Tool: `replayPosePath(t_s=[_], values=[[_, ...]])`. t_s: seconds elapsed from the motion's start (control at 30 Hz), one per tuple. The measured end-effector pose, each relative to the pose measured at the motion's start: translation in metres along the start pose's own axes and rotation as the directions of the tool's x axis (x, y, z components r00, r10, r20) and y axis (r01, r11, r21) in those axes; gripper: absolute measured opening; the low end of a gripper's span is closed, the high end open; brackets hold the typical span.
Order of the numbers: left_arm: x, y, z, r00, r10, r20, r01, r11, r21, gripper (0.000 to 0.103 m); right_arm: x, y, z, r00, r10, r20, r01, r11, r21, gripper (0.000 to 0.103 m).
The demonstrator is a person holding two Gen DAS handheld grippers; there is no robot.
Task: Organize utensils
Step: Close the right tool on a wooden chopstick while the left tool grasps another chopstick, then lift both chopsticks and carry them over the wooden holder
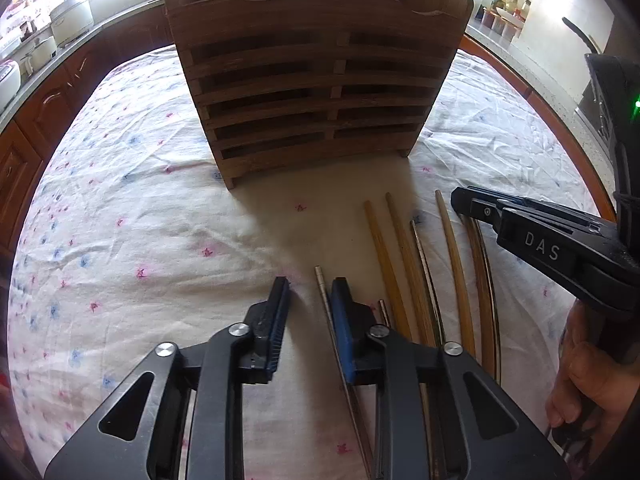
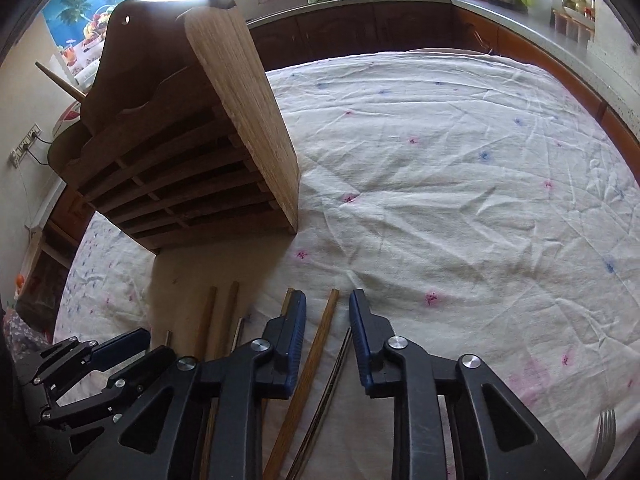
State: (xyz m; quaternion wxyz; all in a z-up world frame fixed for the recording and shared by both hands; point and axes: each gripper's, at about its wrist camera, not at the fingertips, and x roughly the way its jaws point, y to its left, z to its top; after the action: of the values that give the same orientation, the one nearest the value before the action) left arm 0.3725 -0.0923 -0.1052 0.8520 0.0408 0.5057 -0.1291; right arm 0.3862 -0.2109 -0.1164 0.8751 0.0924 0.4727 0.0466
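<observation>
A slatted wooden utensil rack (image 1: 316,80) stands on the flowered tablecloth (image 1: 140,208). In front of it several chopsticks lie side by side, wooden ones (image 1: 384,248) and thin metal ones (image 1: 424,264). My left gripper (image 1: 310,284) hovers low over the left end of the row, jaws apart. A metal chopstick (image 1: 326,300) lies on the cloth between them, close along the right finger. My right gripper (image 2: 327,294) is also down low with a gap between its jaws. A wooden chopstick (image 2: 316,352) lies in that gap, and neither pad touches it.
In the right wrist view the rack (image 2: 180,160) rises at the left and a fork (image 2: 604,436) lies at the lower right. A hand (image 1: 580,380) holds the right gripper (image 1: 464,200). Kitchen counters (image 2: 520,8) ring the table.
</observation>
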Motion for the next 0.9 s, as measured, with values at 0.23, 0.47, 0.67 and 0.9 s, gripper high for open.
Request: replayPosePath(t_s=[0.23, 0.47, 0.67, 0.9], values=[[-0.008, 0.019, 0.001, 0.996, -0.082, 0.014, 0.083, 0.995, -0.059, 0.0, -0.003, 0.002, -0.002, 0.998, 0.055, 0.011, -0.055, 0.998, 0.023, 0.006], [-0.04, 0.034, 0.001, 0.988, -0.135, 0.071, 0.141, 0.986, -0.087, 0.0, -0.038, 0.006, -0.002, 0.99, 0.118, 0.078, -0.121, 0.992, 0.038, 0.005], [-0.069, 0.039, -0.009, 0.981, -0.151, 0.121, 0.163, 0.982, -0.099, 0.0, -0.067, 0.001, -0.001, 0.98, 0.156, 0.127, -0.164, 0.985, 0.055, 0.005], [-0.051, 0.029, -0.01, 0.99, -0.137, 0.041, 0.14, 0.987, -0.085, 0.005, -0.09, 0.002, -0.008, 0.976, 0.146, 0.164, -0.155, 0.987, 0.044, 0.005]])
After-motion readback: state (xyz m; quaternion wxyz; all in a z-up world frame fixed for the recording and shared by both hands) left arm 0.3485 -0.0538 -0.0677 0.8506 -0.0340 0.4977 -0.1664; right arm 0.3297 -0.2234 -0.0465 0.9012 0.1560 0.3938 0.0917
